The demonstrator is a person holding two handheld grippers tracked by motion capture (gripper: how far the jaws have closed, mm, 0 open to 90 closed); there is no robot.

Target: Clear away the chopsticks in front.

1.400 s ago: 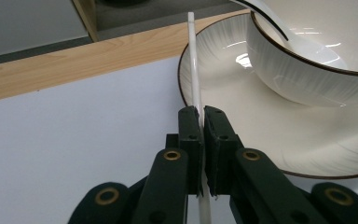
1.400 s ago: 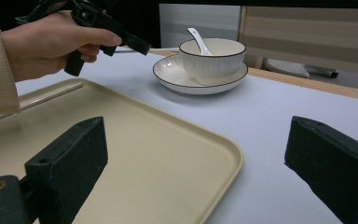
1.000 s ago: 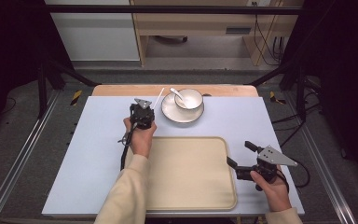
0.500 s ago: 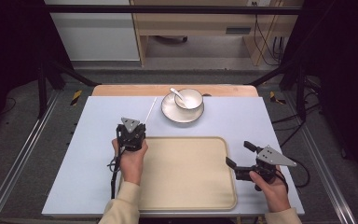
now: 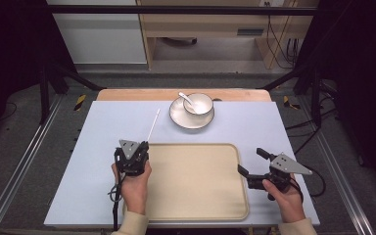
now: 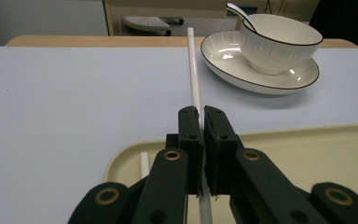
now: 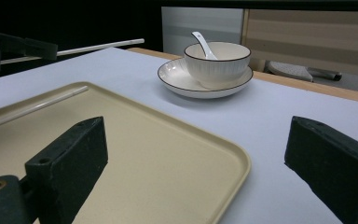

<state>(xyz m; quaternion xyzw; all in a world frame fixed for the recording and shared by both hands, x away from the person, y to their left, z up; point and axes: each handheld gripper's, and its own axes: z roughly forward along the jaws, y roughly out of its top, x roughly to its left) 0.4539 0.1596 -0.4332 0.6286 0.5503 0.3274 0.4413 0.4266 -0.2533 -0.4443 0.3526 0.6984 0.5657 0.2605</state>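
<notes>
Left gripper (image 6: 202,116) clenched on a white stick (image 6: 194,70), plain in its own view. A second stick (image 7: 32,108) lies in the tray (image 5: 196,215). Right gripper (image 5: 248,164) released.

The high view looks forward and down from above the person's side, taking in the whole surface (image 5: 103,122) from some way off. The left gripper view sits low and close, just over the near-left corner of the tray (image 6: 307,140), facing along the straw (image 6: 193,70) toward the far edge, with the bowl (image 6: 279,39) near at upper right. The right gripper view, equally low, looks from the tray's (image 7: 121,154) right side across it, toward the far left. All three share the bowl (image 5: 198,104), its plate (image 7: 186,84) and the tray (image 5: 196,181).
</notes>
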